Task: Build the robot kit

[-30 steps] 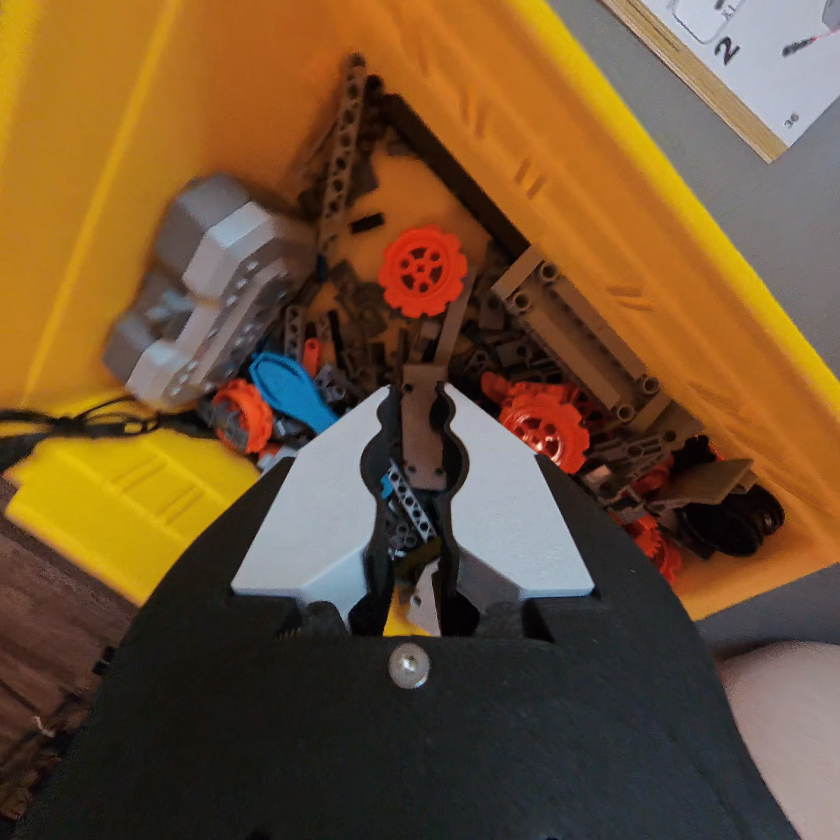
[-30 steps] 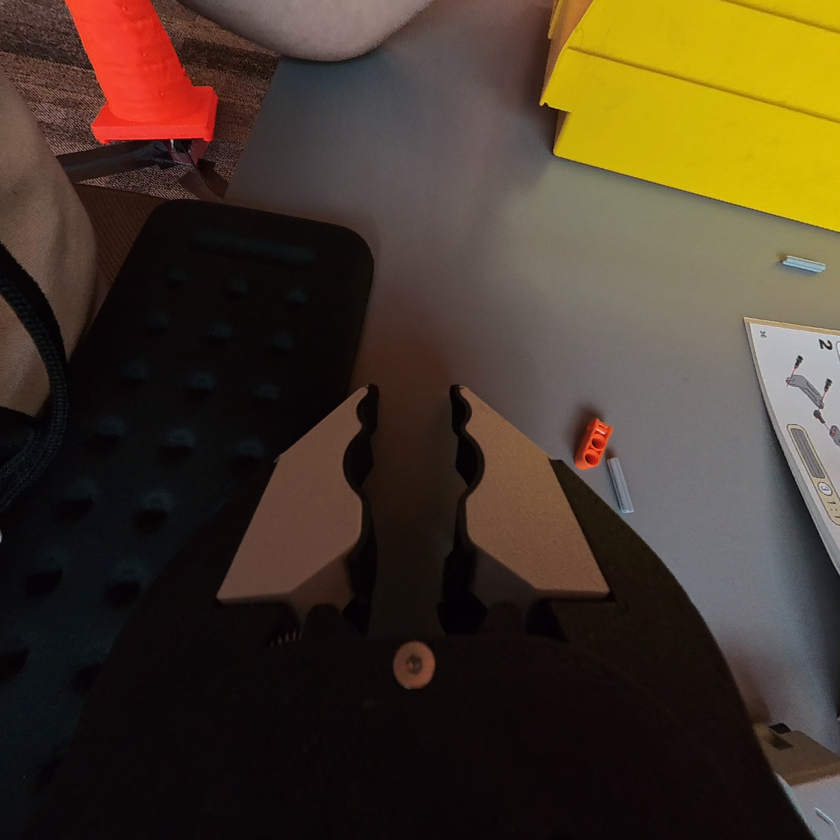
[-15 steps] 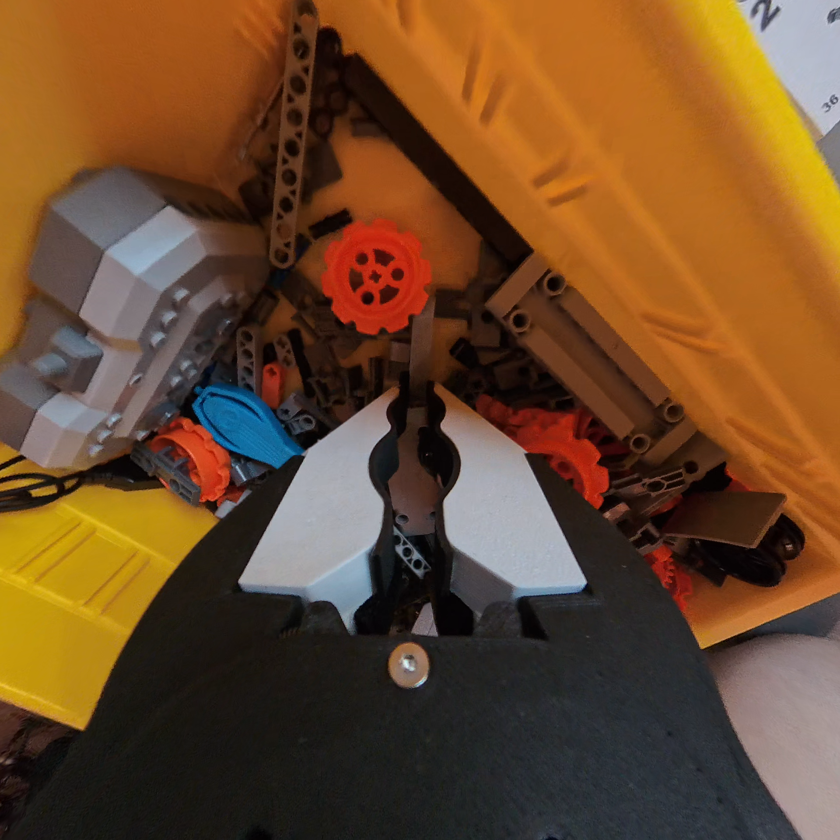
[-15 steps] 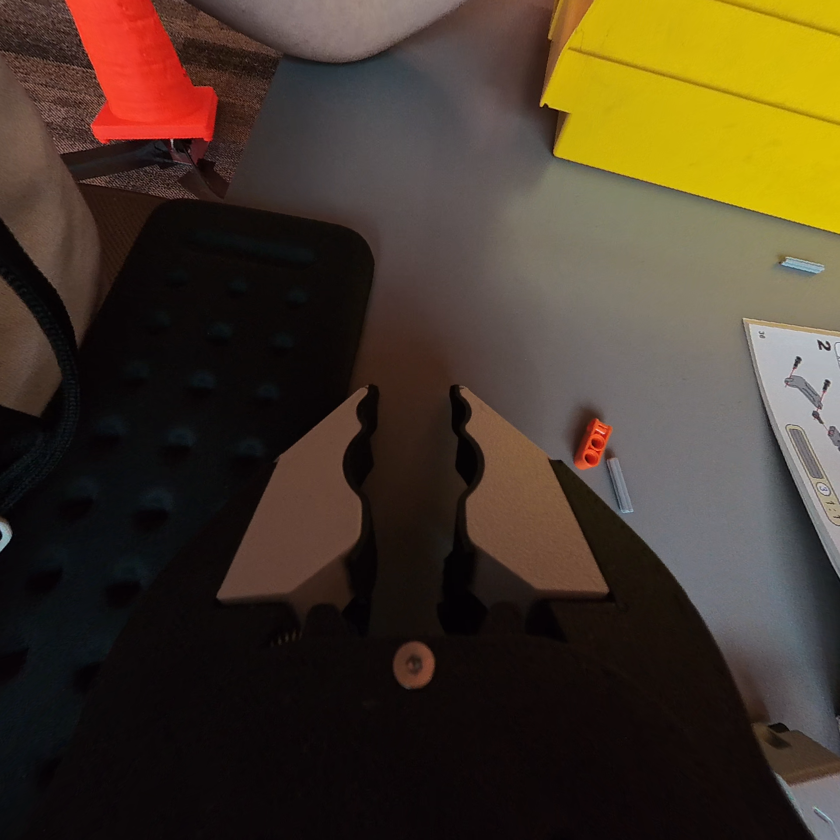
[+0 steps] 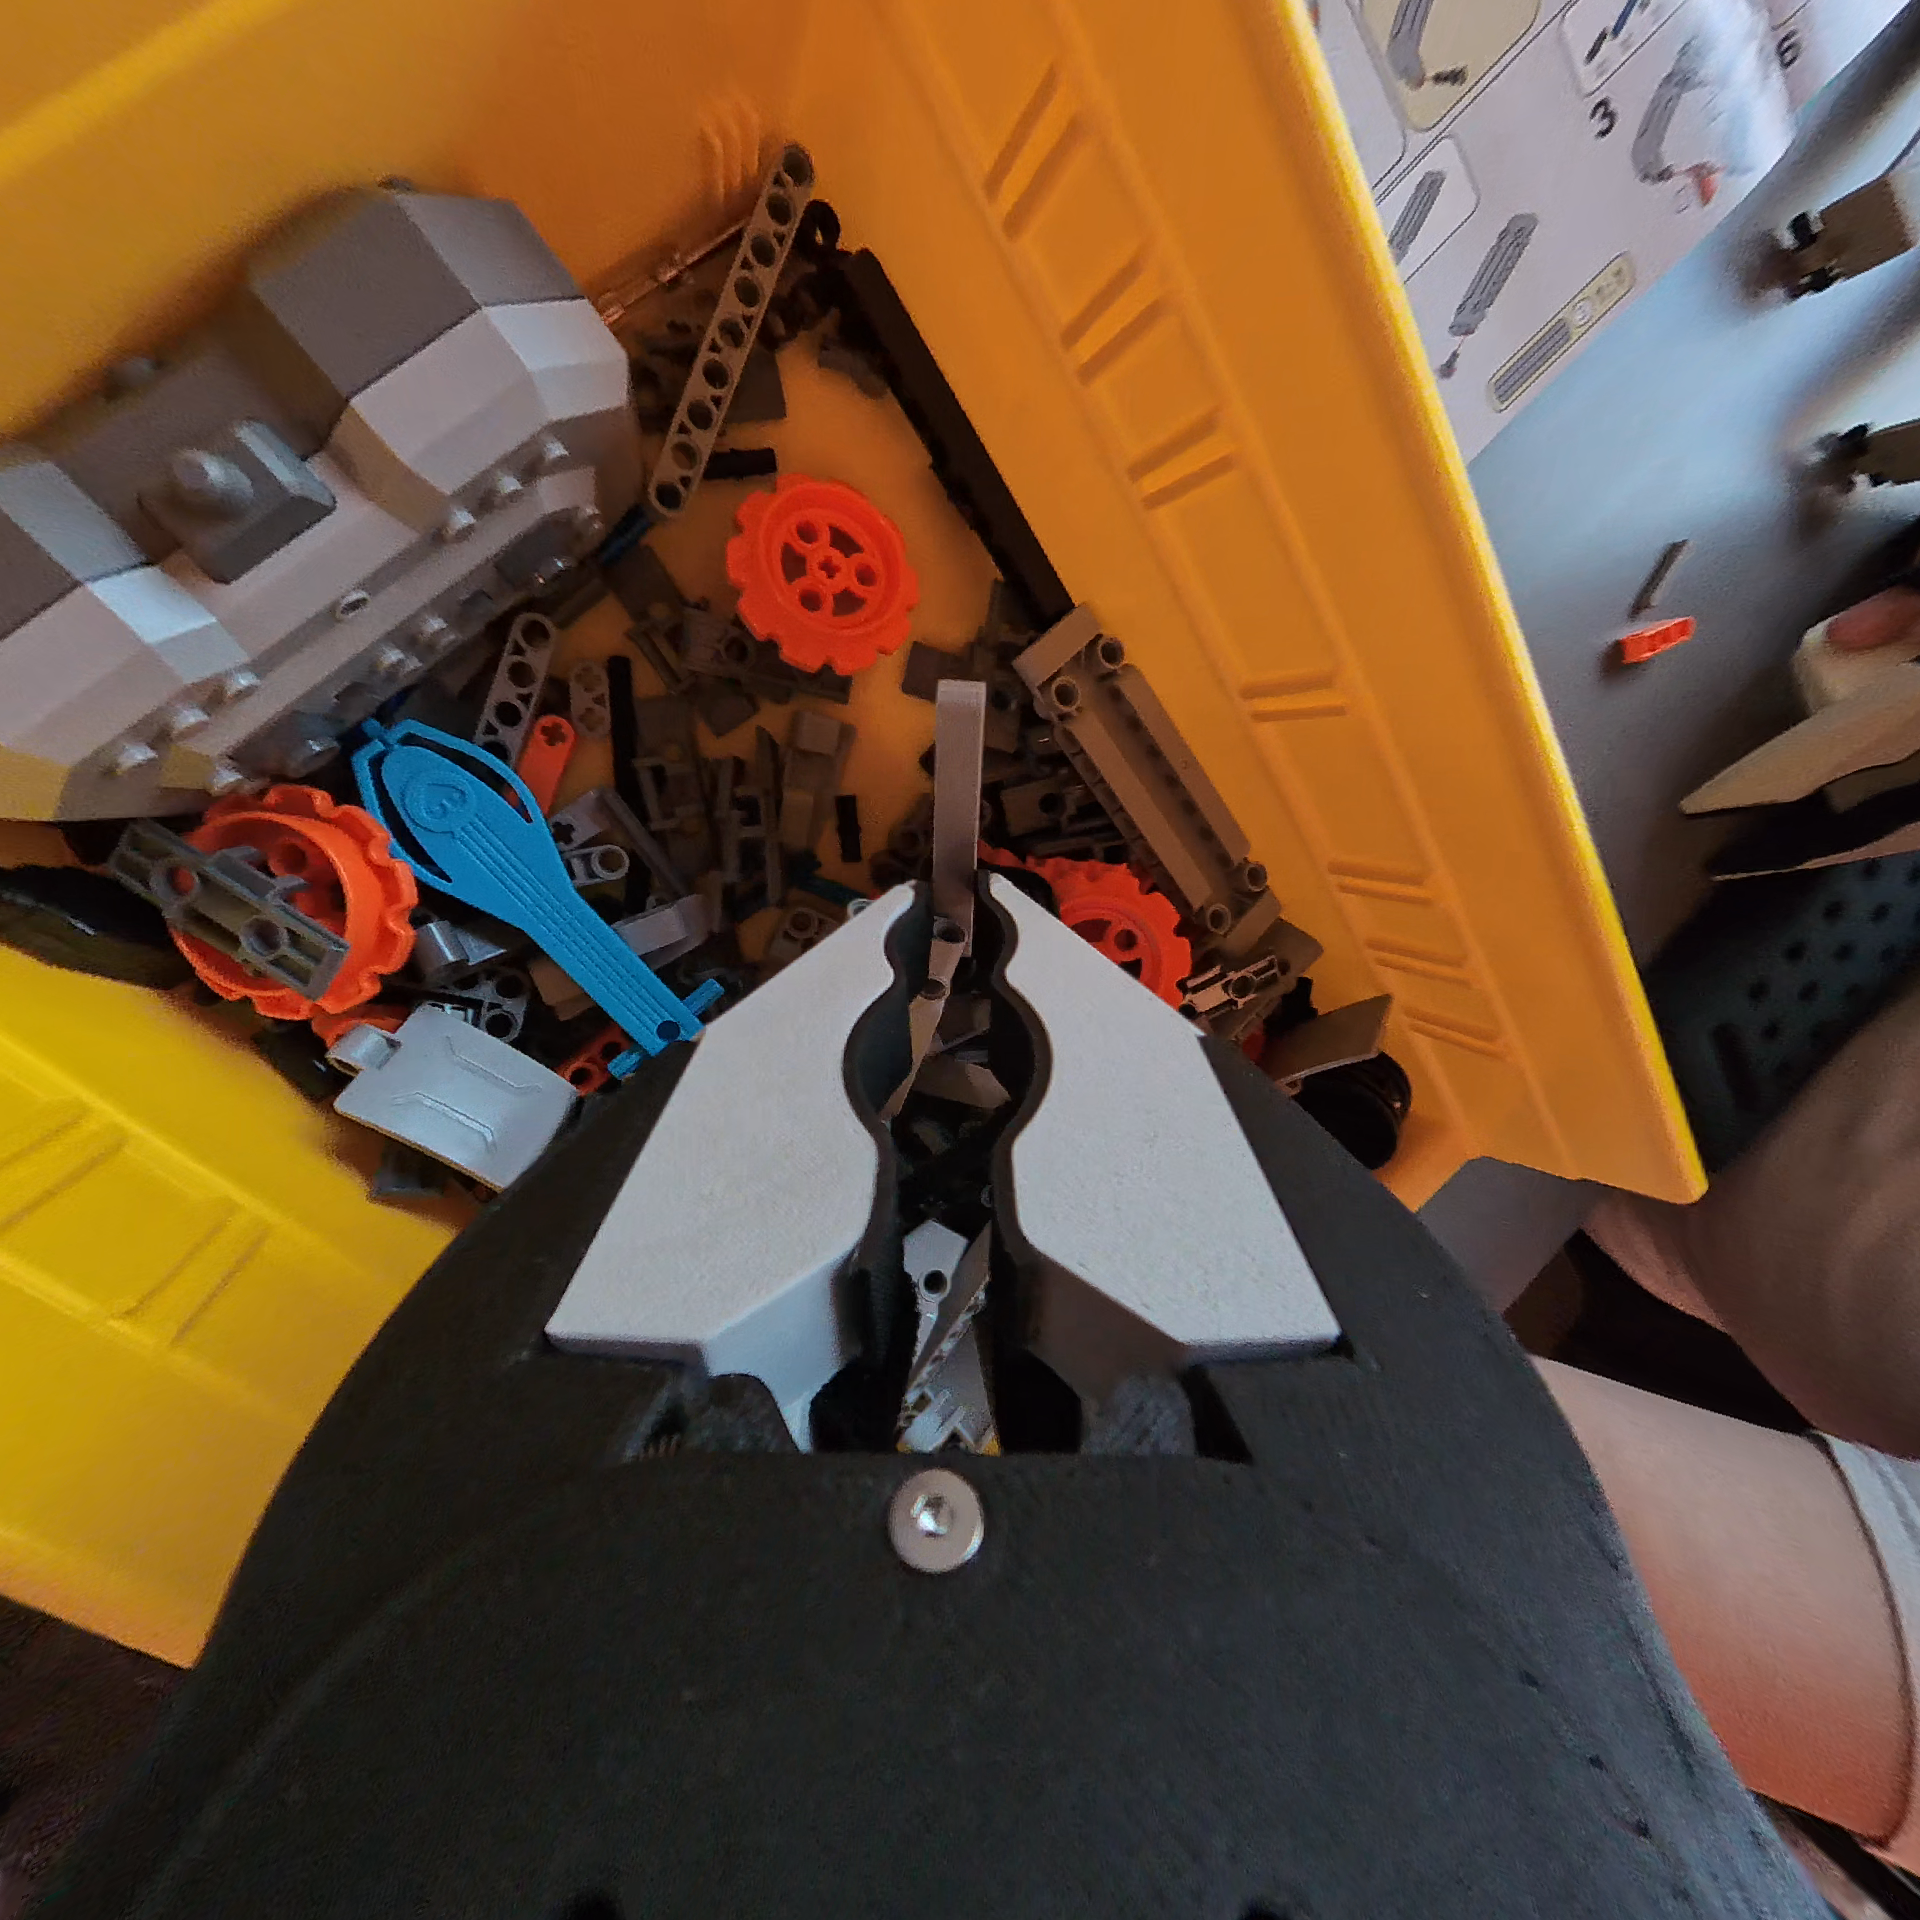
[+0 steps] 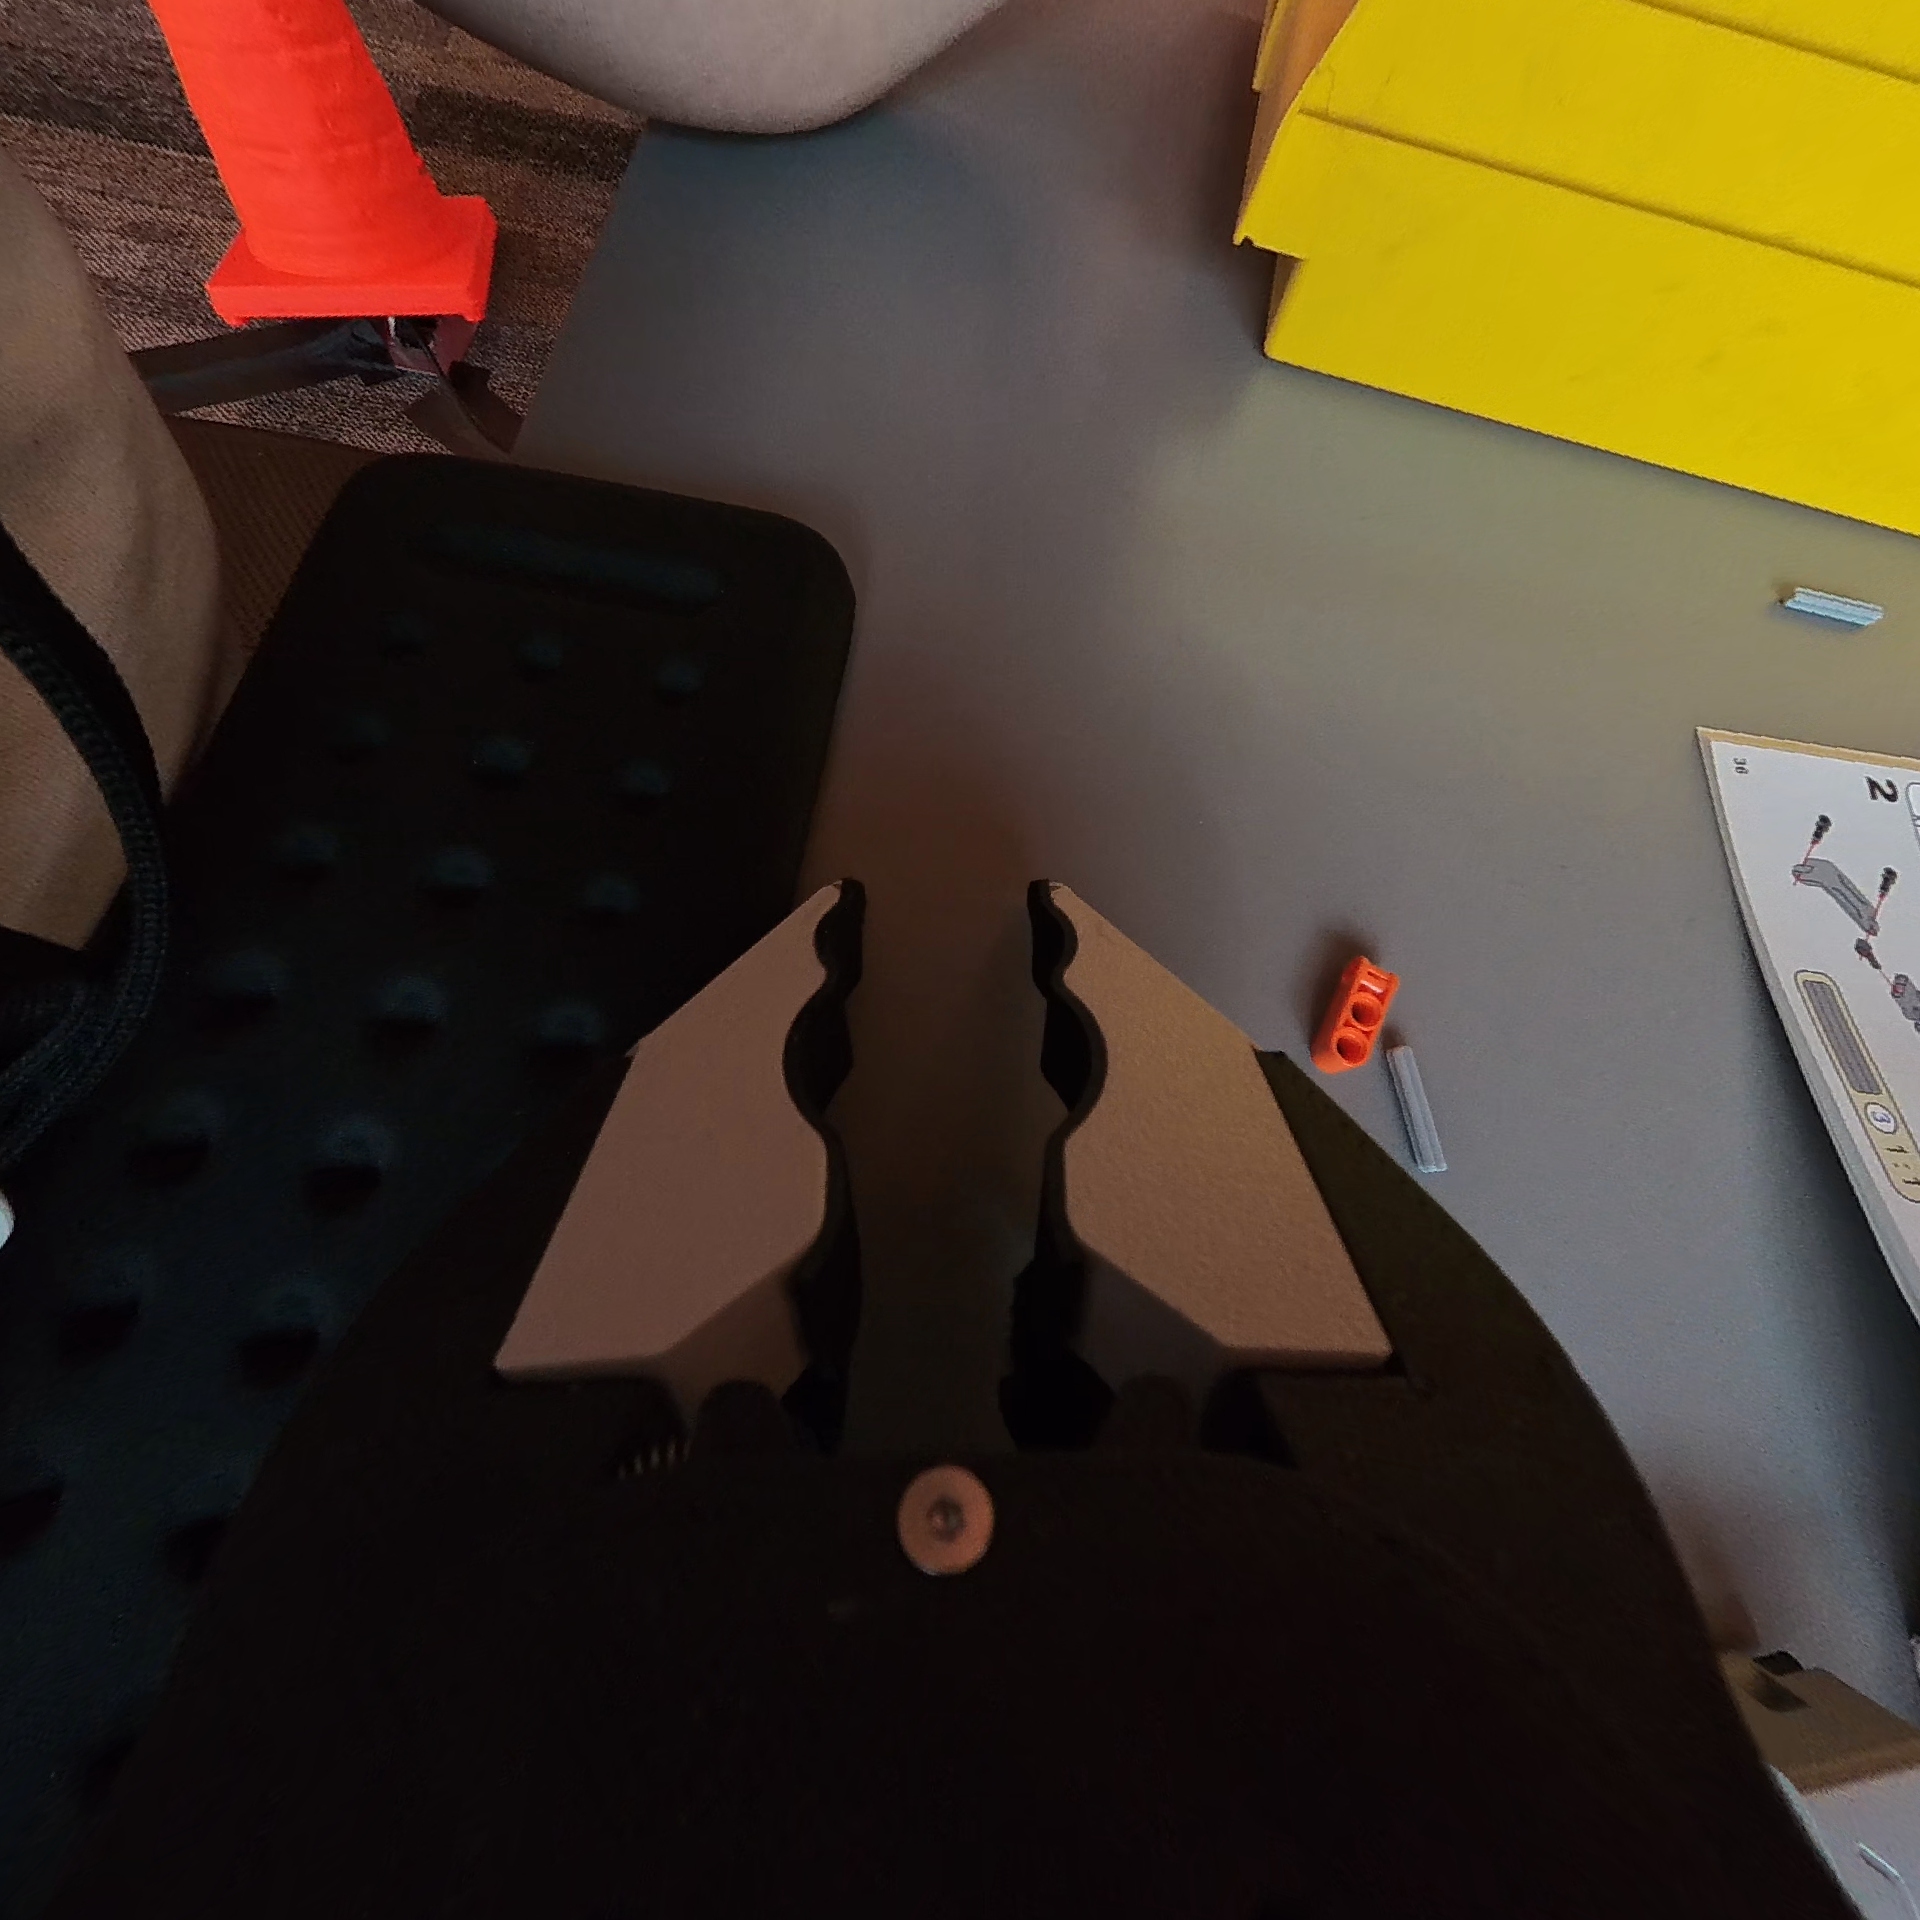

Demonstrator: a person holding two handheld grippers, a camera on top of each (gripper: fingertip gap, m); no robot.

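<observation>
- The left claw (image 5: 948, 894) is pinching a slim grey beam (image 5: 957, 774) between its tips; the beam is sticking out forward above the heap of parts.
- It is hanging over a yellow bin (image 5: 1195, 436) that is holding grey and black building pieces, an orange gear wheel (image 5: 823, 574), a blue flat tool (image 5: 509, 852) and a large grey-and-white block (image 5: 312, 499) at the left.
- The right claw (image 6: 945, 904) is standing open with nothing between its jaws, hovering over the grey tabletop (image 6: 1039, 520).
- A black studded pad (image 6: 468, 883) is lying just to its left.
- A small orange brick (image 6: 1356, 1013) and a pale short rod (image 6: 1416, 1107) are lying close together to its right, near an instruction sheet (image 6: 1829, 956).
</observation>
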